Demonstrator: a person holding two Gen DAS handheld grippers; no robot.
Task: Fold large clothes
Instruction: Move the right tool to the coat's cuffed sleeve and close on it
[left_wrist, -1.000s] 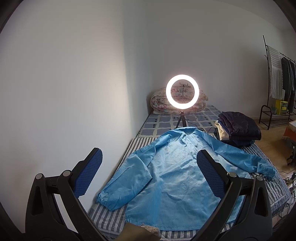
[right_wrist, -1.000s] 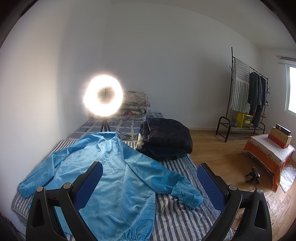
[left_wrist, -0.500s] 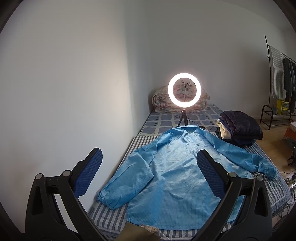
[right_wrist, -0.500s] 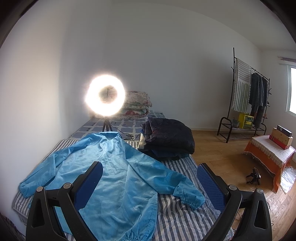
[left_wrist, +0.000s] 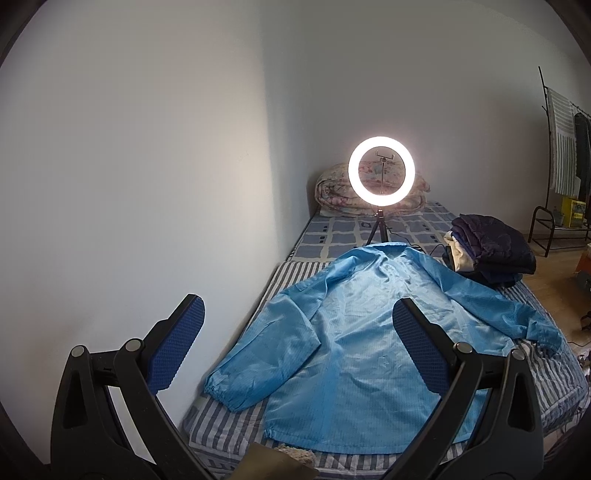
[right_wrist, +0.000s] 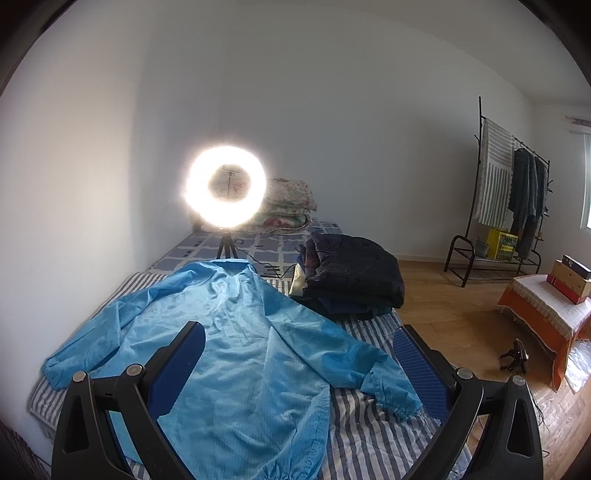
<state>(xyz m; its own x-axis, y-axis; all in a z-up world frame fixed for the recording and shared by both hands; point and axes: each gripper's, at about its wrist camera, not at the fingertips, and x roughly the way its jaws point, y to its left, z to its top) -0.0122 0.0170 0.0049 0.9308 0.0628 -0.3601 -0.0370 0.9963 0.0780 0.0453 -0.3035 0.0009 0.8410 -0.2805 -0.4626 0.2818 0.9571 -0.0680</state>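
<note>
A big blue jacket (left_wrist: 354, 339) lay flat on the bed (left_wrist: 561, 384), both sleeves spread wide. Beyond its collar stood a bright ring light (left_wrist: 381, 170). A pile of dark clothes (right_wrist: 351, 277) sat beside the jacket's shoulder. My left fingers (left_wrist: 295, 343) and my right fingers (right_wrist: 297, 363) were spread wide above the jacket, holding nothing.

Blue jacket (right_wrist: 236, 332) lies spread flat on the striped bed (right_wrist: 369, 435) — right tool (right_wrist: 295, 354) hovers above, jaws apart.

White walls (right_wrist: 332, 110), wooden floor (right_wrist: 461, 314), lit ring light (right_wrist: 225, 186), clothes rack (right_wrist: 498, 206).
</note>
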